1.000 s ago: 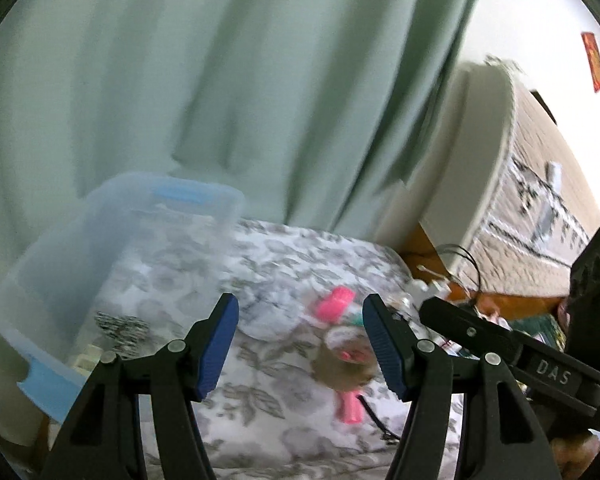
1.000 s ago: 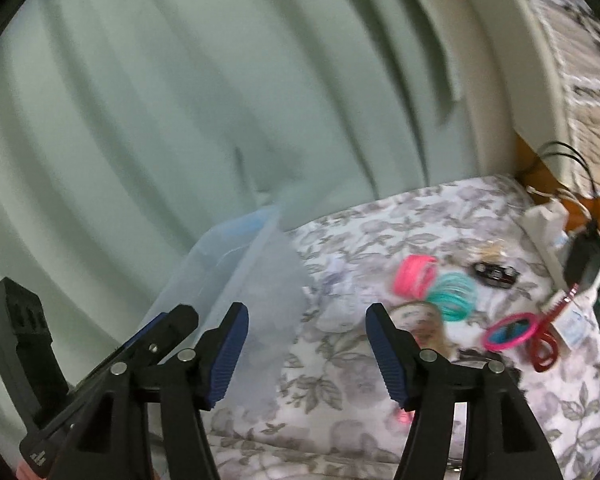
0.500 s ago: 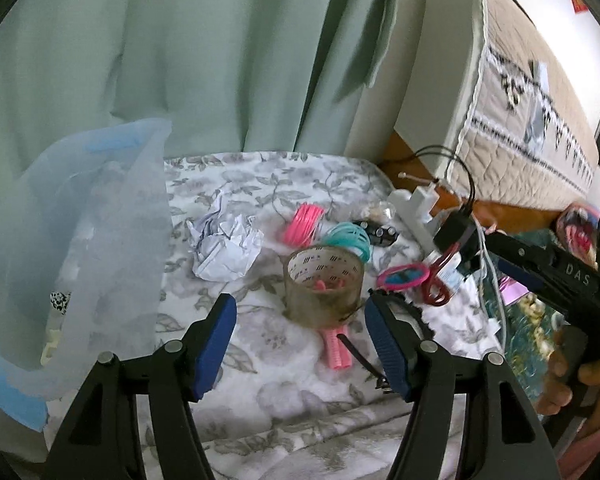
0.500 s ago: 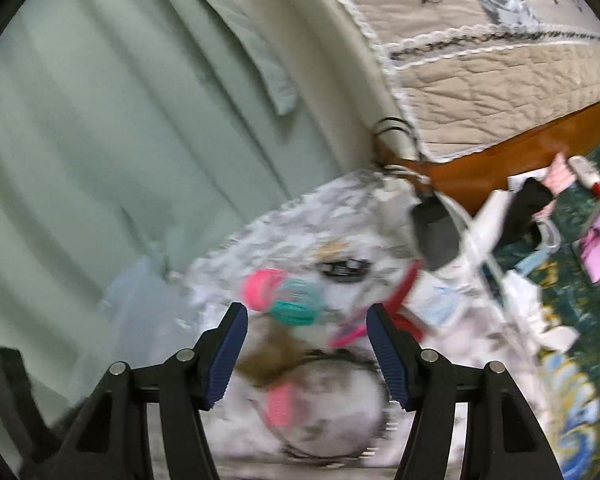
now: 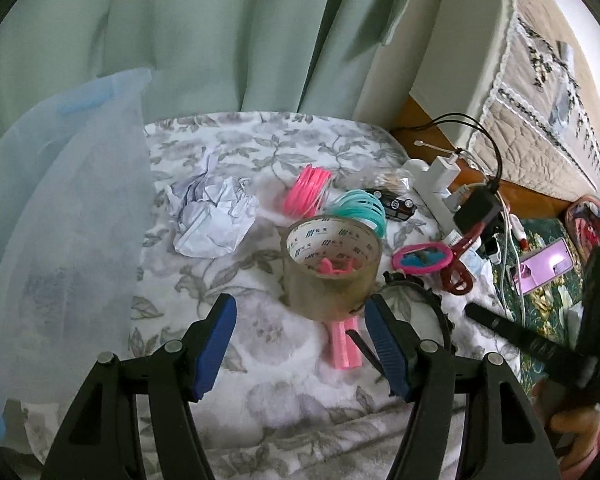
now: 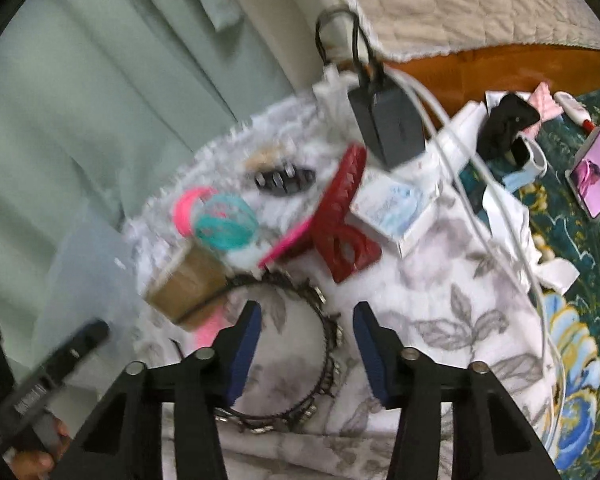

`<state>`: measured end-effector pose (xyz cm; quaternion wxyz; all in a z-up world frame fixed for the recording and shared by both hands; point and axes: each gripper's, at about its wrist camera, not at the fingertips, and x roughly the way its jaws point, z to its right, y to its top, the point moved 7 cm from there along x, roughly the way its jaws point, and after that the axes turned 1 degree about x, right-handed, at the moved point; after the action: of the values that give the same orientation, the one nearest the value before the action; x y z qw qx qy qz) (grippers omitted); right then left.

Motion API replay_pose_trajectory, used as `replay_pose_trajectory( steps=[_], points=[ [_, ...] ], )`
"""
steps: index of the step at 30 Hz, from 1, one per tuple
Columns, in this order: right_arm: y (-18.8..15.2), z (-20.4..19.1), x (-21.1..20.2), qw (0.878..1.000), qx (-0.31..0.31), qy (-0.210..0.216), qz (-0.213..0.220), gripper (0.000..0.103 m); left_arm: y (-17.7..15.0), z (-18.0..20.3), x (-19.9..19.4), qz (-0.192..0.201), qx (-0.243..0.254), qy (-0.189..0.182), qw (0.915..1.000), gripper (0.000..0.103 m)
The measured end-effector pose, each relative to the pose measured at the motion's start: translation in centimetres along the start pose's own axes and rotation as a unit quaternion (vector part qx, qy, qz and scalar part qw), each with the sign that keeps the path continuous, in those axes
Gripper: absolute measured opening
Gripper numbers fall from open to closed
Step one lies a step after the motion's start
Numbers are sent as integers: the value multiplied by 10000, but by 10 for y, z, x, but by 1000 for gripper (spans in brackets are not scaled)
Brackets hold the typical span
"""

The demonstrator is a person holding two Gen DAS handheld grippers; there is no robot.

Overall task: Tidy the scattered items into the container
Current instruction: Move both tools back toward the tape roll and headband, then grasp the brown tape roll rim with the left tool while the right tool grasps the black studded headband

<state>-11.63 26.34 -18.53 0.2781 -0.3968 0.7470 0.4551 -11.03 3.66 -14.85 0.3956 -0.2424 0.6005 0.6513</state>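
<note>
My left gripper hangs open and empty over the flowered cloth, just short of a clear tape roll that stands on a pink comb. The translucent blue container rises at its left, with crumpled paper beside it. A pink coil and a teal coil lie behind the roll. My right gripper is low over a black studded headband. Its jaws are closing with the band's arc between them, the pads clear of it. A red claw clip lies just beyond.
A pink mirror, a black hair clip, a small box, a charger with cables and a phone crowd the right side. Green curtain hangs behind, a bed stands at the right. A hand holds the other gripper.
Both grippers came down and tipped toward the cloth. The left neared the tape roll. The right swung over the headband and its jaws narrowed.
</note>
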Motion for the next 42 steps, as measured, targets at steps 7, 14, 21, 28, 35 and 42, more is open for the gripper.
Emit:
replay_pose_trajectory(
  steps=[7,14,21,28,35,42],
  points=[
    [-20,6,35,9973,-137,-350,-631,42,15,3,41,-434,92,5,9990,68],
    [-24,2,45,9941,-436,-685,-714,38,34,3,75,-663,-50,-37,9978,67],
    [-18,5,46,9934,-448,-802,-687,30,39,8,104,-948,0,88,9955,63],
    [-14,4,49,9923,-630,-850,-651,28,34,8,117,-1051,-58,128,9944,52],
    [-11,2,52,9916,-678,-905,-633,25,36,11,113,-934,-58,165,9955,42],
    [-8,1,53,9933,-567,-827,-578,20,34,3,106,-857,-328,216,9955,26]
  ],
)
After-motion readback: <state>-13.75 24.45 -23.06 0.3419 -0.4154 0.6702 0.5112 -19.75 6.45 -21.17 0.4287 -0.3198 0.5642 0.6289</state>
